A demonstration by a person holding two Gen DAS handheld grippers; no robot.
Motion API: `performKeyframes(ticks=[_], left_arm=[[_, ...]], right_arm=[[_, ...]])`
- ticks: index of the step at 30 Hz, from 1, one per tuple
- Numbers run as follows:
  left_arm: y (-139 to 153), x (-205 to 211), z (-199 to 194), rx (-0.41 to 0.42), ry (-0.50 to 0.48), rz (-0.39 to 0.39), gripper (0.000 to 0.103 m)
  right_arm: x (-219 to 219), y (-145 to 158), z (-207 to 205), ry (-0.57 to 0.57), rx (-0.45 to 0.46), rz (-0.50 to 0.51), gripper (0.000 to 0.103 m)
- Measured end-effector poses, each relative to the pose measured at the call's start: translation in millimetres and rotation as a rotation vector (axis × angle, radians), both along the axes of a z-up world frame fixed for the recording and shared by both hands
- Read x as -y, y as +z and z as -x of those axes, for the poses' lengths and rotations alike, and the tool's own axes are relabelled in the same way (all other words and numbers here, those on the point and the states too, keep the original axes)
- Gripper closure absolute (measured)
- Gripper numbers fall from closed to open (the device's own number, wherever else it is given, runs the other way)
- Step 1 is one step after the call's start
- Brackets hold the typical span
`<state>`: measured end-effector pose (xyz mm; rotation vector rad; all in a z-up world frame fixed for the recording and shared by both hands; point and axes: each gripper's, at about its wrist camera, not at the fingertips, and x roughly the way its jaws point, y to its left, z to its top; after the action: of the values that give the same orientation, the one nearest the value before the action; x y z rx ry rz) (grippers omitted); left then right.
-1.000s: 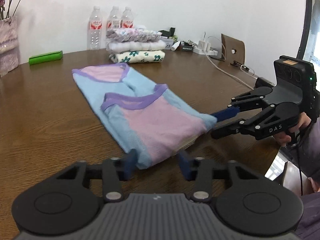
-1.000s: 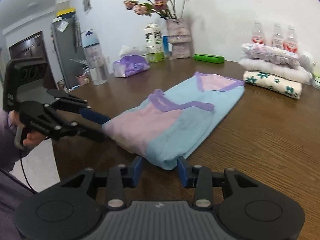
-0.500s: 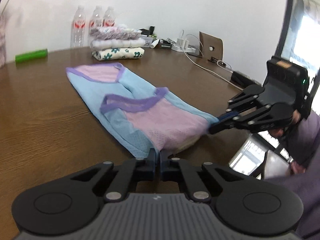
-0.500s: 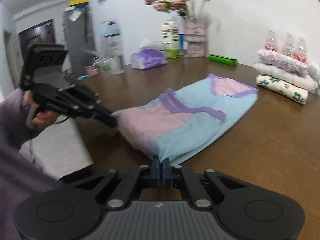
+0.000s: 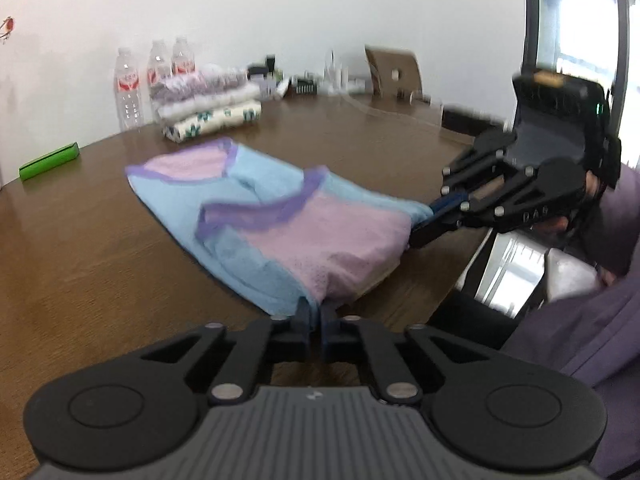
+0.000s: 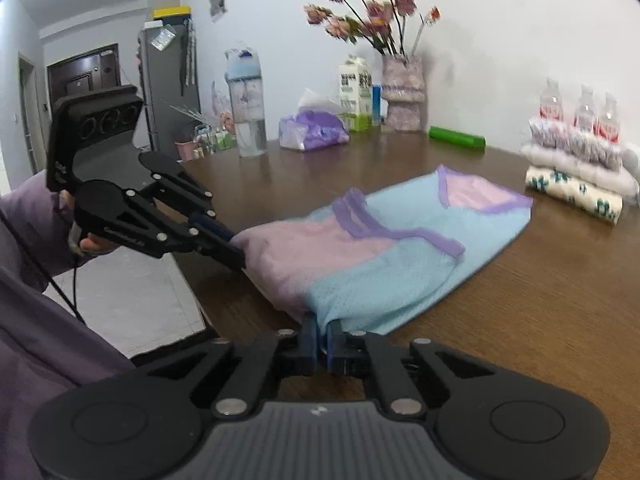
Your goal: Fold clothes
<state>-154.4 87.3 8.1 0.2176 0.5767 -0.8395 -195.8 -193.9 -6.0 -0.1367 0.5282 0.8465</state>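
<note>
A light-blue and pink garment with purple trim lies folded lengthwise on the brown table. Low in the left wrist view, my left gripper pinches the garment's near corner, where blue meets pink. Its jaws are closing the last bit, with the pads pressed on the cloth. My right gripper is shut on the opposite near corner of the garment. Each camera also shows the other gripper: the right gripper at the pink end, the left gripper likewise.
A stack of folded clothes, water bottles and a green box stand at the back. A flower vase, tissue pack, carton and clear bottle line the far side. The table edge is near a purple sleeve.
Both grippers went from open around the garment's near corners to shut on them. Both hands shifted sideways, and the pink end has bunched slightly.
</note>
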Motion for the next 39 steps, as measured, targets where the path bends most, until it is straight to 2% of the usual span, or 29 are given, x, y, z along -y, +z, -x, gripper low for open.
performKeyframes(ticks=[4,6,8,10,14,17,18,19,20,21,22,24,25,27,28,29,31,33,35,37,39], left_arm=[[20.1,-10.8,-22.1,-0.036,0.033,0.112,0.099],[32.3,-8.0,-50.7,-0.062,0.124,0.142,0.099],[41.7,-2.5,-84.5,-0.118,0.17,0.175,0.099],[48.2,9.9,-119.8,-0.164,0.208,0.163,0.1],[40.8,35.2,-184.6,-0.217,0.344,0.083,0.1],[20.5,40.1,-217.9,-0.258,0.428,0.091,0.096],[15.5,39.1,-220.7,-0.27,0.439,0.095,0.094],[12.1,37.7,-220.6,-0.279,0.44,0.095,0.087],[8.7,36.3,-220.4,-0.289,0.44,0.096,0.08],[9.4,33.1,-215.3,-0.282,0.444,0.1,0.077],[15.4,28.7,-204.4,-0.252,0.446,0.115,0.073],[28.7,23.0,-182.1,-0.182,0.443,0.152,0.066],[33.2,26.5,-170.8,-0.146,0.431,0.152,0.064],[36.2,44.5,-153.5,-0.074,0.37,0.102,0.064],[32.3,58.1,-148.3,-0.046,0.337,0.052,0.064],[26.4,70.3,-146.3,-0.033,0.314,0.005,0.064],[13.0,82.2,-148.6,-0.045,0.323,-0.054,0.064],[4.3,84.1,-150.2,-0.054,0.347,-0.086,0.064],[0.6,83.1,-146.4,-0.038,0.349,-0.09,0.064],[1.7,82.2,-145.2,-0.035,0.35,-0.084,0.061],[5.5,82.4,-145.4,-0.038,0.349,-0.063,0.059]], right_arm=[[13.1,22.6,-23.9,-0.059,0.005,-0.143,0.1],[16.5,31.3,-47.5,-0.107,-0.004,-0.196,0.1],[19.0,37.3,-77.4,-0.159,-0.028,-0.249,0.1],[19.0,38.7,-112.5,-0.22,-0.074,-0.283,0.1],[11.2,35.3,-170.5,-0.332,-0.144,-0.269,0.1],[-1.6,17.7,-204.6,-0.419,-0.248,-0.149,0.094],[-4.1,10.3,-210.5,-0.44,-0.282,-0.113,0.093],[-4.4,4.8,-212.1,-0.459,-0.298,-0.094,0.093],[-1.4,3.9,-209.6,-0.471,-0.294,-0.099,0.089],[3.0,5.1,-205.6,-0.479,-0.282,-0.115,0.079],[7.4,6.2,-201.6,-0.488,-0.27,-0.13,0.069],[18.2,14.2,-191.7,-0.517,-0.235,-0.154,0.067],[21.2,19.2,-186.8,-0.513,-0.215,-0.168,0.069],[21.4,28.1,-178.2,-0.452,-0.187,-0.208,0.091],[14.1,27.3,-178.1,-0.395,-0.195,-0.213,0.095],[4.8,24.6,-179.8,-0.34,-0.206,-0.207,0.095],[-11.0,13.6,-184.6,-0.334,-0.228,-0.125,0.095],[-9.7,4.9,-186.0,-0.439,-0.219,-0.028,0.098],[3.3,4.6,-183.1,-0.582,-0.176,0.026,0.094],[13.3,15.3,-179.8,-0.644,-0.118,-0.002,0.094],[9.7,27.3,-178.4,-0.59,-0.088,-0.075,0.094]])
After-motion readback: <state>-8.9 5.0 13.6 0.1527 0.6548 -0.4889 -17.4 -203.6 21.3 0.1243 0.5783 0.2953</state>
